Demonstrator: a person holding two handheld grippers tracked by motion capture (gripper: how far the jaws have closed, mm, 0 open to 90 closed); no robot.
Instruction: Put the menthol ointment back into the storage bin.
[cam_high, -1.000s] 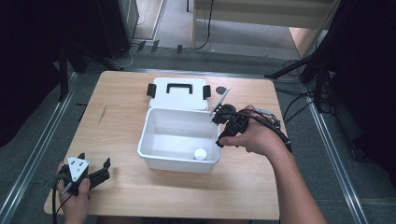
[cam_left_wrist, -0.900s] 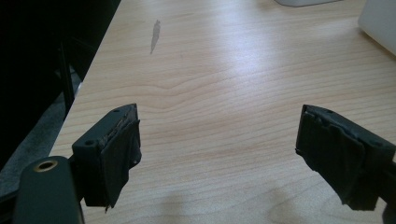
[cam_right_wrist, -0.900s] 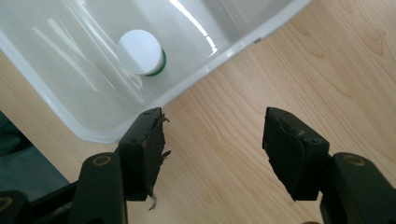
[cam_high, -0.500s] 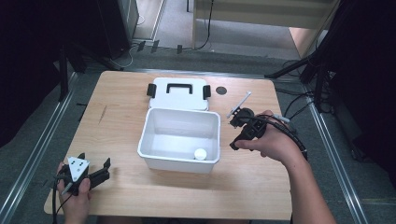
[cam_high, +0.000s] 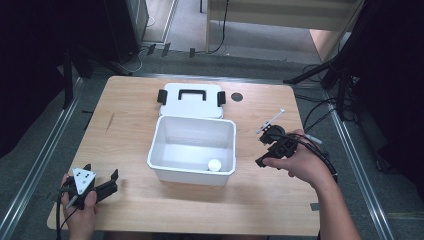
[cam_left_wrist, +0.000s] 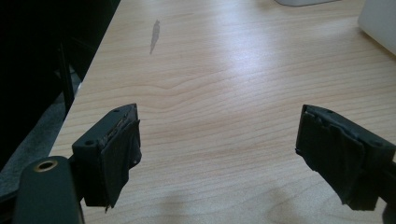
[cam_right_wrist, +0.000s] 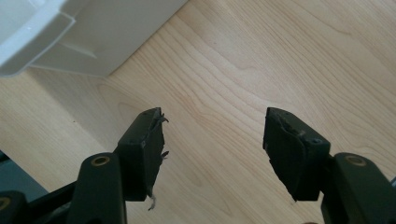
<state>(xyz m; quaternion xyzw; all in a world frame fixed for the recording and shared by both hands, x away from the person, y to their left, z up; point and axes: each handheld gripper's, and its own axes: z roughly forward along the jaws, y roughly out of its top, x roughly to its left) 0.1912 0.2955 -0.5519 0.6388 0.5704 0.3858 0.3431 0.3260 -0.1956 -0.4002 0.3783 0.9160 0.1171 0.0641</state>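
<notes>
Two grippers empty, jaws apart: right gripper (cam_high: 267, 146) just beside thin white stick (cam_high: 270, 121), stick's long axis diagonal beyond its jaws; left gripper (cam_high: 107, 186) well apart, across open white plastic box (cam_high: 195, 172).

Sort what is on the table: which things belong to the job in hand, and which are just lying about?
Job in hand:
open white plastic box
small white round cap inside it
thin white stick beside the right gripper

Lying about:
white lid with black handle
dark round disc

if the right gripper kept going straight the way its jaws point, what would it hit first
Most likely the bare wooden table: the right gripper stands open and empty, angled down at it. The white box sits off to one side.
</notes>
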